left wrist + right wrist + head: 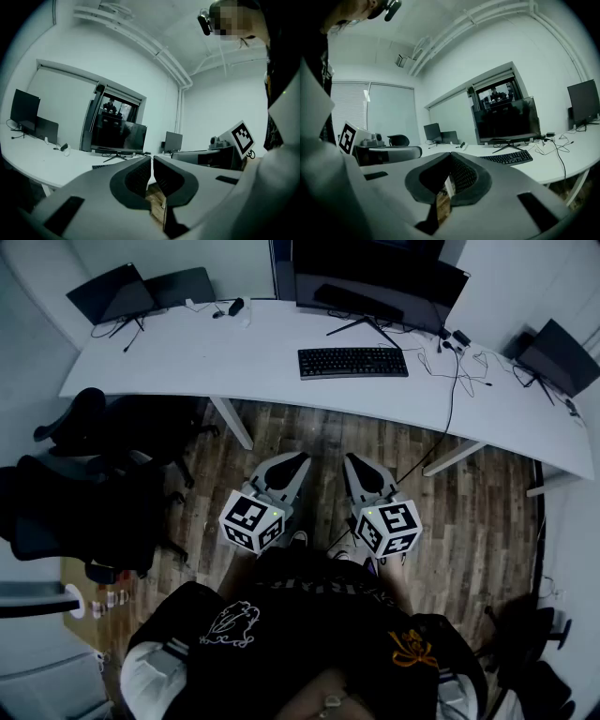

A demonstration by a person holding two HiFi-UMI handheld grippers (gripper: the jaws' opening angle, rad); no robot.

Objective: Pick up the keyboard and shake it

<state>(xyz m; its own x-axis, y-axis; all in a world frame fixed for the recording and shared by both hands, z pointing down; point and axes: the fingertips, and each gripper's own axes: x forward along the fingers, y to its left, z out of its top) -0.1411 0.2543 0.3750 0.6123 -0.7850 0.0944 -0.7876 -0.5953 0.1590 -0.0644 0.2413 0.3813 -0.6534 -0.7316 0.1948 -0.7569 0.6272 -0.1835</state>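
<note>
person's dark shirt [309,634] is filling the bottom of the head view. just ahead of it both grippers are hanging side by side over the wood floor [309,432], marker cubes toward the body, tips pointing toward the desk.

left gripper [294,461]: its fingers [136,176] are sitting clenched together, only a thin slit showing between the pads, nothing being gripped. right gripper [352,461]: its fingers [465,176] are likewise pressing closed tip to tip, holding nothing. the two grippers are staying near each other but not touching.

black office chairs [84,493] are standing to the left on the floor, beside the near edge of the desk.

beyond the grippers the long white curved tabletop [187,362] is running across the room. the keyboard [352,362], black, is lying flat on the tabletop just right of its middle, well apart from both grippers and not being touched. in the right gripper view it is showing right of the closed tips, in front of the big screen.

directly behind the keyboard a large dark monitor [375,277] is standing on a splayed foot. black cables [459,371] are trailing over the tabletop to the right of the keyboard, one dropping off the edge to the floor. smaller dark screens are sitting at the far left end [112,292] and far right end [561,354] of the tabletop.
</note>
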